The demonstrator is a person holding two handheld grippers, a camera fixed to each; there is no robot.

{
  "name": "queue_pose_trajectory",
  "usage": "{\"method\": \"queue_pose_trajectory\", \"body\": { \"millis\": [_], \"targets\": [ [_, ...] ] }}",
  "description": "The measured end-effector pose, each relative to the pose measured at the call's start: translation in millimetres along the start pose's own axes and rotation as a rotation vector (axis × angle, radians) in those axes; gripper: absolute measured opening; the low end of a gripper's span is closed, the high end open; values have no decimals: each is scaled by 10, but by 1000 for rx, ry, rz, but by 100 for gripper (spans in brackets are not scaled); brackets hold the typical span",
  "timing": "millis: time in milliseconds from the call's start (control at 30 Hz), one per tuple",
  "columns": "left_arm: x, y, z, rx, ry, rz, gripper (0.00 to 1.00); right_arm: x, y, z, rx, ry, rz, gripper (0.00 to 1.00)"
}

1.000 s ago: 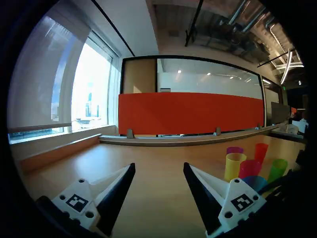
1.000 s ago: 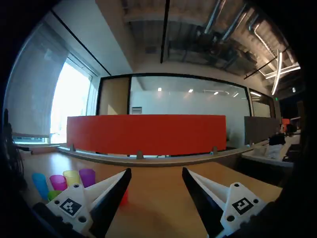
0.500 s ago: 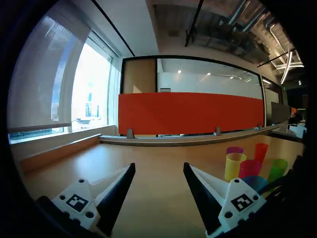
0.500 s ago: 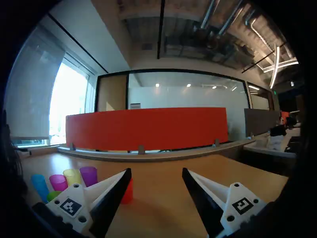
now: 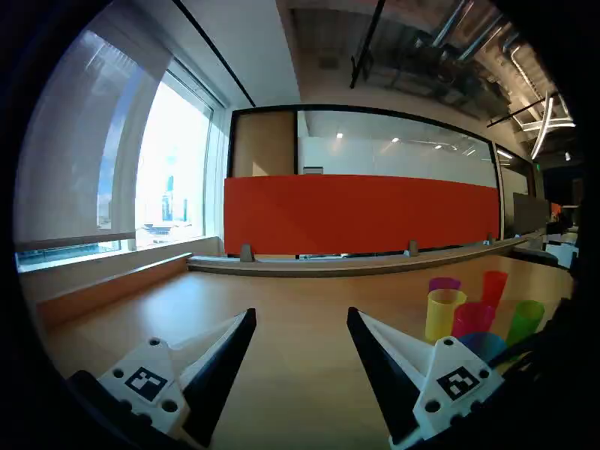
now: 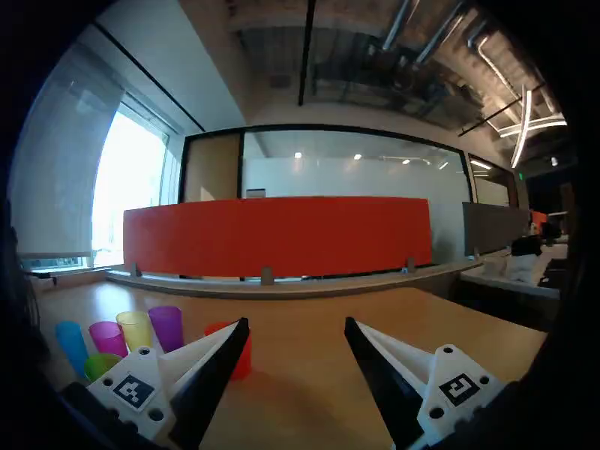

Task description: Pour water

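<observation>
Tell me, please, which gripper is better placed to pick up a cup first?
Probably the right gripper: it is open, and the red cup stands apart from the others, just beside one finger. The left gripper is open too, but the cluster of cups stands crowded off to one side.

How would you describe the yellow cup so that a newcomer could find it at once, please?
In front of the orange partition lies a wooden table with a cluster of coloured cups. In the left gripper view, the yellow cup stands at the cluster's left edge, in front of the purple cup and beside the pink cup. It alone is yellow.
</observation>
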State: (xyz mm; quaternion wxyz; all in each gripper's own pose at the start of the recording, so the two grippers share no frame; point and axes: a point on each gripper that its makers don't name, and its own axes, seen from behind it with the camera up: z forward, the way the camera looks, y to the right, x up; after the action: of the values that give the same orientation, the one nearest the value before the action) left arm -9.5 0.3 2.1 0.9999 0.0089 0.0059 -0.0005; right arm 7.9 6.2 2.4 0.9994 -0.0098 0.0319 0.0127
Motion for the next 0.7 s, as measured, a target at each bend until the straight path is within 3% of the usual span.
{"method": "queue_pose_trajectory", "body": {
  "millis": [700],
  "targets": [
    [3, -3, -1, 0, 0, 0, 90, -124, -56, 14, 1, -45, -23, 99]
  ]
}}
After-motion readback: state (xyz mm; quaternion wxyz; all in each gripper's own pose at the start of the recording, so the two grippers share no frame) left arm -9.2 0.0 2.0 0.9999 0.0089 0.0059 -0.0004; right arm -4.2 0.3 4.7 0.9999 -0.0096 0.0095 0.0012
